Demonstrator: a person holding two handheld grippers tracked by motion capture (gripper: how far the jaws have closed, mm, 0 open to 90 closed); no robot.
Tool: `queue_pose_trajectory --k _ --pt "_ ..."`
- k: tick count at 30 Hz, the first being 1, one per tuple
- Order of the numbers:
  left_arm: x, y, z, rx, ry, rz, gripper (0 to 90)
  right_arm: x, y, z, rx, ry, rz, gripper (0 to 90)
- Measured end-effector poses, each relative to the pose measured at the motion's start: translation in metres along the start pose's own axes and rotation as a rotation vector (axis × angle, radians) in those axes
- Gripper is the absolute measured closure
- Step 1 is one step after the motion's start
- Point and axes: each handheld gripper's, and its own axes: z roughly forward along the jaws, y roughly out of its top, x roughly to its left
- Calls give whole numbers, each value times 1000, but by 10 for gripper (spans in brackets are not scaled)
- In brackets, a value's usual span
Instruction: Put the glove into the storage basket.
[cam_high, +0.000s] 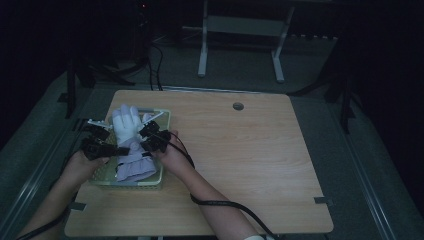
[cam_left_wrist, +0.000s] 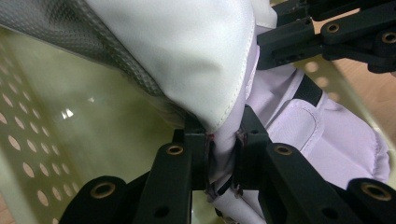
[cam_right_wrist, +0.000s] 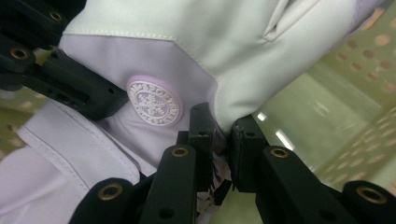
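Observation:
A white and lilac padded glove (cam_high: 129, 145) lies over a pale green perforated basket (cam_high: 150, 182) at the table's left, fingers pointing away. My left gripper (cam_high: 116, 149) is shut on the glove's left edge near the wrist. In the left gripper view the jaws pinch a fold of its fabric (cam_left_wrist: 224, 144). My right gripper (cam_high: 146, 146) is shut on the glove's right edge. In the right gripper view a fold of the glove (cam_right_wrist: 219, 107) sits between the jaws beside a round snowflake badge (cam_right_wrist: 154, 101). The other gripper's black jaws (cam_right_wrist: 51, 79) hold the glove's far side.
The basket's holed wall (cam_left_wrist: 28, 154) and smooth floor (cam_right_wrist: 317, 112) lie under the glove. The wooden table (cam_high: 250, 160) stretches to the right, with a round cable hole (cam_high: 238, 106) near its far edge. A black cable (cam_high: 225, 205) trails along the right forearm.

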Motion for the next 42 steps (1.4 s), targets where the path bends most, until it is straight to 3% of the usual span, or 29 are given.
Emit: queue_pose_trajectory --k 6,12,15,17,23,25,29,34,37,39,42 --pt "6 -2 15 64 28 -29 786 3 1 21 82 -41 -23 809" --pt "11 -5 20 66 42 -57 750 7 2 30 114 -76 -8 761" --pt "13 -6 22 76 61 -84 695 8 2 30 97 -103 -17 671" --pt "12 -5 24 81 98 -96 637 7 2 26 54 -102 -5 570" --pt "8 -1 30 94 175 -116 502 4 4 11 3 -70 -2 487" --pt "5 -1 29 76 201 -99 459 1 3 6 -10 -54 4 459" --pt "3 -5 23 12 206 -94 339 -8 -3 -4 -45 -35 21 381" --pt "-5 -11 12 -113 215 -37 158 -18 -13 -16 -95 13 0 249" --pt "-12 -14 8 -180 224 -1 132 -25 -17 -22 -115 49 17 140" --pt "-17 -14 7 -208 210 4 42 -29 -20 -26 -121 56 10 140" --pt "-27 -15 7 -227 221 26 21 -33 -23 -32 -144 66 0 138"
